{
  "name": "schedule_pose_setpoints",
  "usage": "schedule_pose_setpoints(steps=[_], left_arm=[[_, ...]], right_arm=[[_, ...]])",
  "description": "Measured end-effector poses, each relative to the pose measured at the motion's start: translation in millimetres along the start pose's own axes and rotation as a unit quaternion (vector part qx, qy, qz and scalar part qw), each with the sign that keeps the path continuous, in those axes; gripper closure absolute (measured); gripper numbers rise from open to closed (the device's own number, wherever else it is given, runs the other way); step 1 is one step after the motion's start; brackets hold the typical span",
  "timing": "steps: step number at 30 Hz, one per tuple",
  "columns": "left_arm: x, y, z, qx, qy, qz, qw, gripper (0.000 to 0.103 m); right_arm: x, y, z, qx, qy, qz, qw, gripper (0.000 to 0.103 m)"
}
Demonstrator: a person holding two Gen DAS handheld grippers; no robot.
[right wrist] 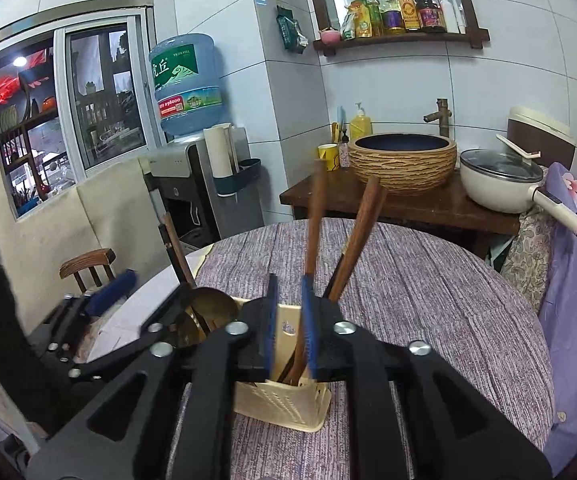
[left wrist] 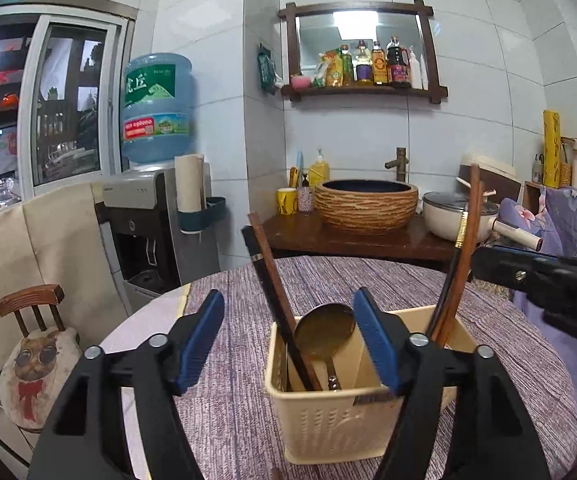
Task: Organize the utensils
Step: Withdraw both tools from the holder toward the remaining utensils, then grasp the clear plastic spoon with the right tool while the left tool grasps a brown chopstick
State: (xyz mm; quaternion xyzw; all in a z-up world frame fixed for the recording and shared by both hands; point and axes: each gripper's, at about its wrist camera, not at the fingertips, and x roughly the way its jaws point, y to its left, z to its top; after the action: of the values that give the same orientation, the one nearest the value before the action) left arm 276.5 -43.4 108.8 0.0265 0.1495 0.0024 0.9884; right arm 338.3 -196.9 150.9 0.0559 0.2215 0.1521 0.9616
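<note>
A cream plastic utensil holder (left wrist: 360, 412) stands on the round table's purple striped cloth (left wrist: 228, 400). Its left compartment holds a gold spoon (left wrist: 324, 332) and a dark-and-brown pair of chopsticks (left wrist: 276, 304). More brown chopsticks (left wrist: 456, 264) lean in the right compartment. My left gripper (left wrist: 290, 340) is open, its blue pads wide apart just over the holder's left half. In the right wrist view my right gripper (right wrist: 290, 320) hovers over the holder (right wrist: 284, 404), jaws a little apart. A brown chopstick (right wrist: 314, 220) runs down between the pads into the holder, close to the right pad.
Behind the table a dark wooden counter carries a ribbed basin (left wrist: 366, 204) and a white lidded pot (left wrist: 452, 216). A water dispenser (left wrist: 144, 216) stands at the left and a small wooden chair (left wrist: 32, 308) sits low beside the table. Purple floral fabric (left wrist: 568, 216) borders the right.
</note>
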Motion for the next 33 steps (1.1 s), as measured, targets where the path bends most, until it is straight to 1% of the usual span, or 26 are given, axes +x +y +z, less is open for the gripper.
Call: schedule_pose_setpoints(steps=[1, 2, 5, 6, 8, 9, 12, 17, 20, 24, 26, 32, 33], left_arm=[[-6.4, 2.0, -1.5, -0.001, -0.002, 0.001, 1.0000, 0.030], [-11.2, 3.9, -3.3, -0.001, -0.001, 0.002, 1.0000, 0.026], [-23.2, 12.8, -12.5, -0.006, 0.019, 0.005, 0.9998, 0.021], [-24.8, 16.2, -16.2, -0.010, 0.030, 0.005, 0.9995, 0.020], [-25.7, 26.1, -27.3, -0.031, 0.069, -0.001, 0.9971, 0.013], [-25.1, 31.3, -35.0, -0.043, 0.093, -0.005, 0.9947, 0.012], [-23.8, 39.7, -57.6, -0.054, 0.137, -0.005, 0.9891, 0.012], [-28.7, 42.9, -92.2, -0.045, 0.185, -0.001, 0.9816, 0.012], [-34.7, 48.1, -108.4, -0.055, 0.200, 0.005, 0.9782, 0.012], [-38.3, 55.5, -124.6, -0.066, 0.220, 0.009, 0.9733, 0.012], [-39.2, 59.8, -130.3, -0.069, 0.225, 0.016, 0.9717, 0.013], [-42.5, 66.2, -137.2, -0.077, 0.236, 0.014, 0.9686, 0.017], [-42.7, 66.2, -137.3, -0.076, 0.237, 0.014, 0.9685, 0.017]], right_arm=[[-4.7, -0.9, -3.6, 0.001, -0.007, -0.004, 1.000, 0.056], [-9.5, -0.7, -7.7, 0.000, -0.011, -0.006, 1.000, 0.055], [-18.8, 2.6, -20.7, -0.014, -0.006, -0.004, 1.000, 0.054], [-20.6, 3.5, -25.0, -0.016, 0.000, -0.006, 1.000, 0.051], [-22.3, 3.1, -35.5, -0.018, 0.014, -0.010, 1.000, 0.043], [-22.4, 2.2, -43.5, -0.015, 0.024, -0.011, 1.000, 0.039], [-17.5, -0.1, -67.8, -0.007, 0.063, -0.014, 0.998, 0.039], [-3.7, 1.1, -115.9, -0.015, 0.125, -0.030, 0.992, 0.039], [6.3, 2.1, -144.5, -0.009, 0.165, -0.030, 0.986, 0.039], [13.9, 14.5, -167.1, -0.018, 0.194, -0.026, 0.981, 0.039], [17.1, 23.3, -173.9, -0.032, 0.202, -0.028, 0.978, 0.039], [27.8, 37.7, -187.8, -0.052, 0.222, -0.037, 0.973, 0.039], [29.1, 38.7, -188.4, -0.054, 0.224, -0.038, 0.972, 0.041]])
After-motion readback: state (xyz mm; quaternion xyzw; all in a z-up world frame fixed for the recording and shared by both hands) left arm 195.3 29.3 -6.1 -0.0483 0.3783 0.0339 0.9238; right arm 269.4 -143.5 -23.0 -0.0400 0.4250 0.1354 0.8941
